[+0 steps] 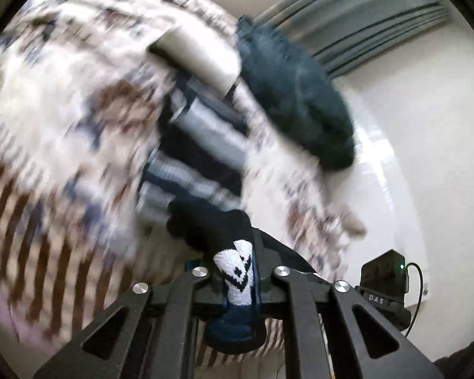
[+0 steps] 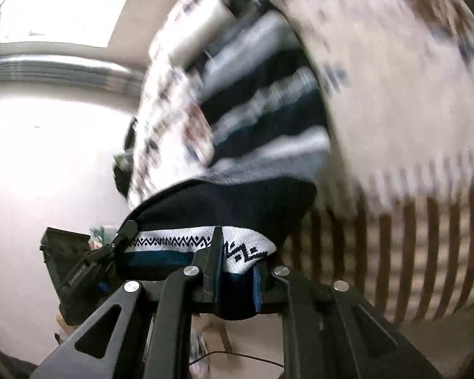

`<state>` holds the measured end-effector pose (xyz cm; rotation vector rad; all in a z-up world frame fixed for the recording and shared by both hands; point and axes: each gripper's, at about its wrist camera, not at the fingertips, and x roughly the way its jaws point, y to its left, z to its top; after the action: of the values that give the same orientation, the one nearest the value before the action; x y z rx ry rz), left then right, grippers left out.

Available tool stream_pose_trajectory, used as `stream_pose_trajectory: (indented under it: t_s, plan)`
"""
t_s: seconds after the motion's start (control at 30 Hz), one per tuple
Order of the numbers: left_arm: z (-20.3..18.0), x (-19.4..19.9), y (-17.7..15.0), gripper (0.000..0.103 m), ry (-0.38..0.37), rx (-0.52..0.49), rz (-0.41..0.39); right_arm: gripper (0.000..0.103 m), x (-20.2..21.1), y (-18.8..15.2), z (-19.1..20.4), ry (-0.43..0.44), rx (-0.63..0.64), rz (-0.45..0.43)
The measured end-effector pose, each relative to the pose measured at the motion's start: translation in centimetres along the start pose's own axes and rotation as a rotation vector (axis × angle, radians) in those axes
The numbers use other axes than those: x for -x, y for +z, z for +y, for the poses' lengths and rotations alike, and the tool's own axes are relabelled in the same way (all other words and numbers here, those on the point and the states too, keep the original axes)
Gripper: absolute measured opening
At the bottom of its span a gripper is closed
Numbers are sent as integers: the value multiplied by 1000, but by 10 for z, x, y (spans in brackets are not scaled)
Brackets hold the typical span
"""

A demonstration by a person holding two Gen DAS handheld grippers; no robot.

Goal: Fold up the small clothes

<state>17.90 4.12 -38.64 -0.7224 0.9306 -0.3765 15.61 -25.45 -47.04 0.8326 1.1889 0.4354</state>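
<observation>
Knitted navy sock (image 1: 233,271) is being pinched by both grippers, left (image 1: 237,284) and right (image 2: 237,271), clamped tight. Dark teal cloth (image 1: 297,94) is lying far right on the patterned blanket (image 1: 63,110), blurred.

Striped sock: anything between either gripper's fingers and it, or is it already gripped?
Nothing stands between. The left gripper and the right gripper are each shut on the patterned cuff end of the striped sock, lifted over the patterned blanket. Heavy blur hides finer detail.
</observation>
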Motion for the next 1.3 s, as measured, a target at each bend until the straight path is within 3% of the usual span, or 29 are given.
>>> stream_pose_trajectory:
  t_s: [0.13,0.37,0.5,0.6,0.67,0.73,0.77,0.8,0.83,0.97,1.2,1.3]
  plan:
    - [-7,-35,76,8,-34,-35,-39,15,-7,69,30,9,17,-73]
    - [19,-139,202,8,-11,-2,1,15,-77,219,46,-105,38,-157]
    - [38,-195,245,9,22,11,52,15,-125,296,36,-166,17,-180]
    - [65,-234,269,12,31,101,146,19,-165,344,14,-183,-45,-163]
    - [83,-242,274,25,21,180,178,21,-187,363,-8,-151,-129,-95]
    - [96,-236,272,34,-37,237,172,36,-191,367,-18,-123,-163,-81]
    - [99,-232,270,45,-49,244,165,54,-186,366,-21,-89,-162,-105]
    - [100,-226,268,52,-53,236,154,63,-182,362,-21,-80,-157,-119]
    - [100,-221,266,57,-49,219,139,64,-175,359,-22,-88,-148,-139]
    - [94,-215,267,57,39,110,111,65,-175,350,-26,-184,-98,-127]
    - [70,-279,279,57,286,-190,227,64,-217,368,-19,-350,76,-20]
    - [78,-296,294,57,327,-200,220,64,-232,382,-12,-418,117,-50]
